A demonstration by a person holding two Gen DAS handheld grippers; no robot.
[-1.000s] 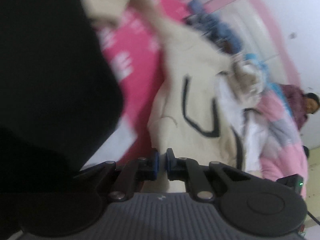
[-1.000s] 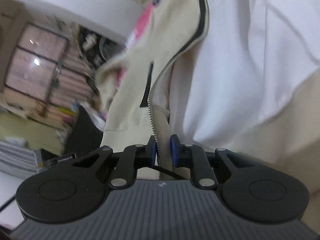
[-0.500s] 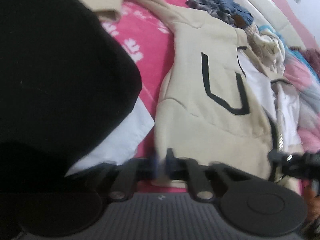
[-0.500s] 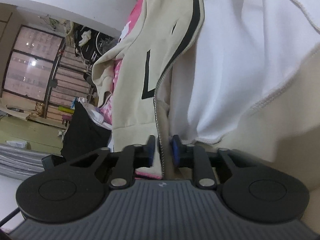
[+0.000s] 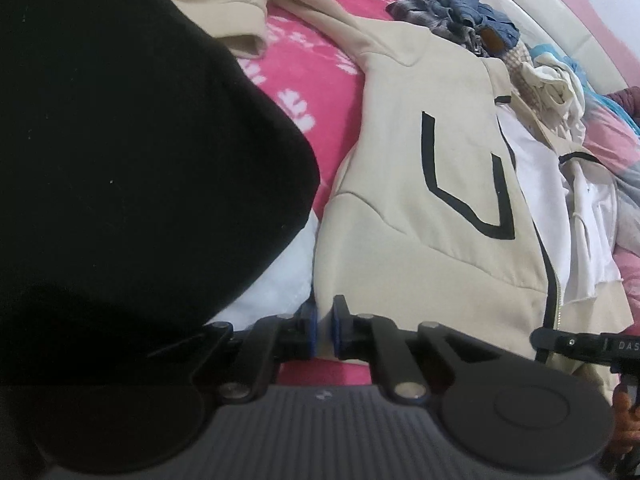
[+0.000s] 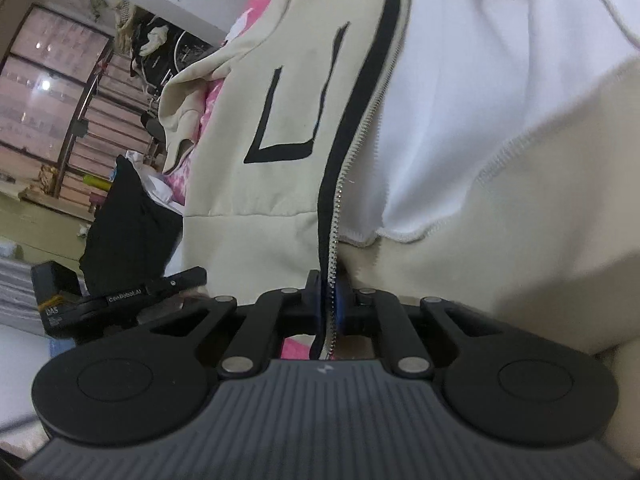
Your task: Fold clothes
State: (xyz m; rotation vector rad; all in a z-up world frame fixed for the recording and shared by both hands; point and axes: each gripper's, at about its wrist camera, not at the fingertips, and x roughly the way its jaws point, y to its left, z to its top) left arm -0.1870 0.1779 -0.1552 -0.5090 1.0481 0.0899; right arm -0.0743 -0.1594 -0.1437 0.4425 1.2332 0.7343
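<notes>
A cream zip jacket (image 5: 400, 208) with a black line motif lies spread front-up on the pink bedspread (image 5: 312, 80), its white lining (image 6: 480, 80) showing where the front falls open. My left gripper (image 5: 323, 320) is shut on the jacket's lower hem corner, beside a white cloth. The right gripper (image 6: 329, 298) is shut on the zipper edge (image 6: 340, 184) at the bottom of the jacket (image 6: 260, 160). Each gripper shows at the edge of the other's view, the two holding the hem a jacket-half apart.
A large black garment (image 5: 140, 160) fills the left of the left wrist view, over a white cloth (image 5: 276, 280). Denim and plaid clothes (image 5: 452, 4) are heaped by the pink headboard (image 5: 540, 12). More laundry (image 5: 560, 92) lies at the far right. Shelves (image 6: 60, 100) stand beyond the bed.
The jacket, earlier pulled up and bunched, now lies flatter on the bed. The left view has tipped downward. The right jaws have pinched tighter on the zipper edge.
</notes>
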